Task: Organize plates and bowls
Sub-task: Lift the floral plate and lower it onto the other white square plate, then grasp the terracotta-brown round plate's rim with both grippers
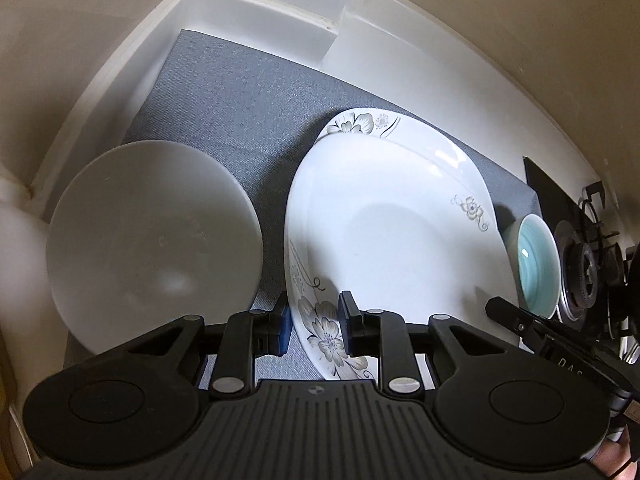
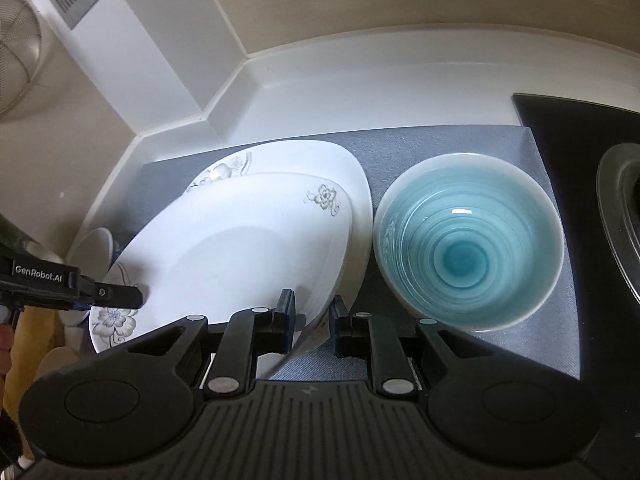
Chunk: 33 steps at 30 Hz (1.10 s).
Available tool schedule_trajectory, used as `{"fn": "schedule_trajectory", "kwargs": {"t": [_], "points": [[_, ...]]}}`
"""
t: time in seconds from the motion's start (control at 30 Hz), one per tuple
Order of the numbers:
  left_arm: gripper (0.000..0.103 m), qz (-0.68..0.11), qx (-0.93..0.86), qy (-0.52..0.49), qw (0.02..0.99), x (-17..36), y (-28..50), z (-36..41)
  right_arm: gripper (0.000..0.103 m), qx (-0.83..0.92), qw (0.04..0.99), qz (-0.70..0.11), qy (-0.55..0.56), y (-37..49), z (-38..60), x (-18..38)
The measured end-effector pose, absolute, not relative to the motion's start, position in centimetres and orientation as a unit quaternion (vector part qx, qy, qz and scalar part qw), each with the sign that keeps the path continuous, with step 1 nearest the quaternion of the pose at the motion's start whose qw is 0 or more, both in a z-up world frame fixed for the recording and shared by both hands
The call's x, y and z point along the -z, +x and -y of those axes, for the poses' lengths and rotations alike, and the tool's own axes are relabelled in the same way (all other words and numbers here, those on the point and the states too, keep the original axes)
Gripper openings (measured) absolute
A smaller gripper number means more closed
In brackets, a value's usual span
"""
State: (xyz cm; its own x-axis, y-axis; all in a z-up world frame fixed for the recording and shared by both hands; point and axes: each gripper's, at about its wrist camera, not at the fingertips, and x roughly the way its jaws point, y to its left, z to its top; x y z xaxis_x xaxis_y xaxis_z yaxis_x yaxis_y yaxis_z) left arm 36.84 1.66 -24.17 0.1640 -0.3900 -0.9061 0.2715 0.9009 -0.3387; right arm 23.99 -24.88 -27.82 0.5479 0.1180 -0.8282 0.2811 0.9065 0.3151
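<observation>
Two white floral plates lie stacked on the grey mat: the upper plate (image 1: 384, 232) (image 2: 248, 252) over the lower plate (image 1: 432, 136) (image 2: 344, 160). My left gripper (image 1: 313, 322) straddles the upper plate's near-left rim, jaws close on it. My right gripper (image 2: 312, 320) straddles its near-right rim the same way. The upper plate sits tilted, its near edge raised. A plain white bowl (image 1: 154, 248) stands to the left of the plates. A blue-glazed bowl (image 2: 468, 240) (image 1: 536, 264) stands to their right.
The grey mat (image 1: 232, 108) (image 2: 440, 144) covers a white counter with a raised back edge (image 2: 360, 80). A black gas hob (image 1: 588, 264) (image 2: 592, 128) lies to the right. A blue-patterned dish (image 2: 96, 248) sits behind the left gripper's arm.
</observation>
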Motion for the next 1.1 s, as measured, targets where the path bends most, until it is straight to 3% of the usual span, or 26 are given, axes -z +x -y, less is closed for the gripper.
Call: {"fn": "schedule_trajectory", "kwargs": {"t": [0.27, 0.4, 0.5, 0.73, 0.83, 0.93, 1.07, 1.1], "points": [[0.026, -0.605, 0.229, -0.051, 0.761, 25.1, 37.0, -1.5, 0.015, 0.077, 0.859, -0.445, 0.24, 23.8, 25.8, 28.5], [0.024, -0.619, 0.233, -0.068, 0.746, 25.2, 36.9, -2.1, 0.023, 0.107, 0.852, -0.457, 0.232, 23.7, 25.6, 28.2], [0.024, -0.637, 0.241, -0.105, 0.725, 25.5, 37.1, -3.0, 0.024, 0.107, 0.852, -0.461, 0.222, 23.7, 24.9, 27.8], [0.024, -0.621, 0.239, -0.073, 0.742, 24.7, 35.9, -3.6, 0.024, 0.103, 0.849, -0.482, 0.194, 22.9, 23.1, 27.0], [0.025, -0.618, 0.246, -0.069, 0.743, 24.9, 36.1, -3.5, 0.013, 0.102, 0.849, -0.475, 0.209, 22.7, 23.3, 27.6], [0.025, -0.614, 0.253, -0.064, 0.745, 25.2, 36.5, -3.2, 0.012, 0.11, 0.853, -0.471, 0.199, 23.4, 23.3, 27.7], [0.023, -0.604, 0.254, -0.033, 0.755, 23.7, 35.4, -3.6, 0.018, 0.104, 0.85, -0.471, 0.214, 22.2, 22.8, 26.6], [0.026, -0.601, 0.26, -0.032, 0.755, 23.3, 35.1, -3.7, 0.024, 0.086, 0.849, -0.477, 0.212, 21.6, 22.2, 26.2]]}}
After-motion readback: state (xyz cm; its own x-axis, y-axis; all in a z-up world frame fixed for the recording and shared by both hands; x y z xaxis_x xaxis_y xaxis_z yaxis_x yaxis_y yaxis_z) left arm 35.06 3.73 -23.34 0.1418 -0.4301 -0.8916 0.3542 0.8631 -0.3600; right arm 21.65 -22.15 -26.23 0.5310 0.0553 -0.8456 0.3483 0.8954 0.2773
